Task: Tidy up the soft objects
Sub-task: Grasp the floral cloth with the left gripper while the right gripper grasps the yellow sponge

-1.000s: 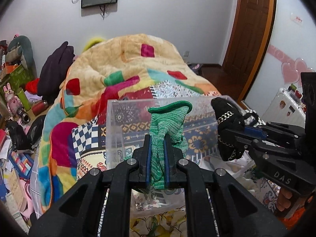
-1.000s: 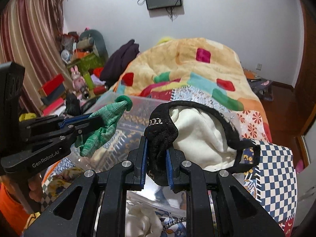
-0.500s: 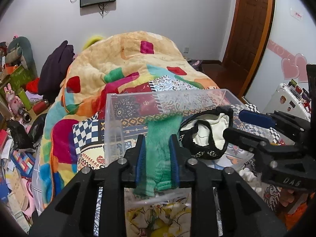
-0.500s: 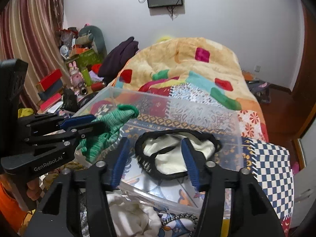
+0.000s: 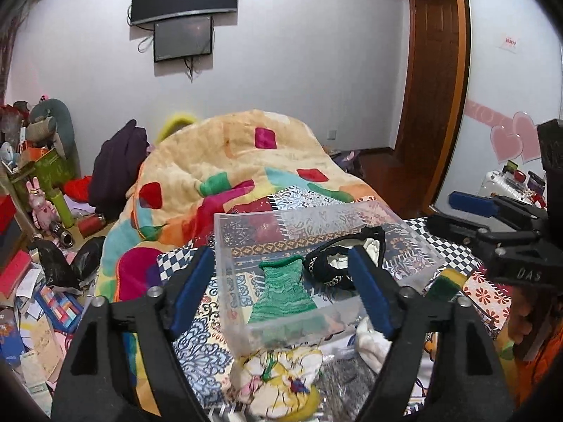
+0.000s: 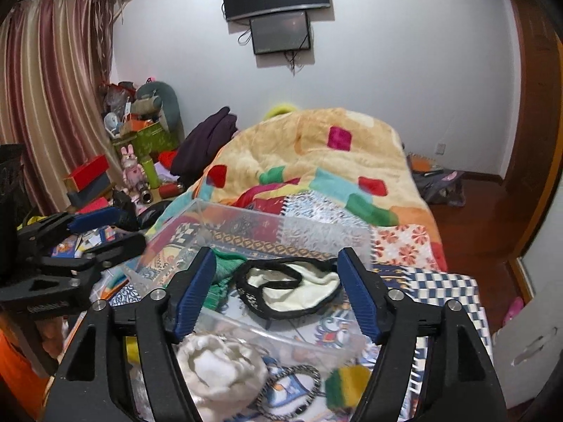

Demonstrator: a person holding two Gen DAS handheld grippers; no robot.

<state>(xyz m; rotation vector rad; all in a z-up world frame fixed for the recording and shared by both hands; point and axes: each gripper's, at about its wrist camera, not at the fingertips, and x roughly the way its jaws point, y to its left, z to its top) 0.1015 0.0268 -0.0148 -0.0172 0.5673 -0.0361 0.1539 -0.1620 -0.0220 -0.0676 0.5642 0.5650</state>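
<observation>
- The left gripper (image 5: 281, 290) stands with its blue-padded jaws spread wide and nothing between them; it hovers just outside the near wall of the clear plastic bin (image 5: 306, 320).
- The right gripper (image 6: 276, 292) is likewise spread wide and empty, above the bin's near right part.
- The clear plastic bin (image 6: 281, 232) sits on the patterned bedspread (image 6: 404, 246) near the foot of the bed, in front of the heaped patchwork quilt (image 5: 225, 172).
- A green knitted piece (image 5: 283, 292) lies inside the bin against its near wall, on the left half of the floor.
- A black-trimmed cream garment (image 6: 292, 288) lies beside it on the right half of the bin floor; the two look to touch or nearly so, though the pictures do not settle it.
- Judgement: two soft items are in the bin and both tools are free, so the step in hand is the gap between a drop and the next pick.
- More soft things wait outside the bin's near wall: a cream fluffy bundle (image 6: 218, 362), a yellow-and-white floral cloth (image 5: 278, 376), a yellow-and-green knitted piece (image 6: 348, 383) and a grey fabric (image 5: 345, 387).
- The next move likely calls for lowering one open tool onto one of these, closing on a thick fold, then lifting clear of the bin's near rim before carrying it in.
- Loose fabric may trail and snag the rim, so a high lift would help.
</observation>
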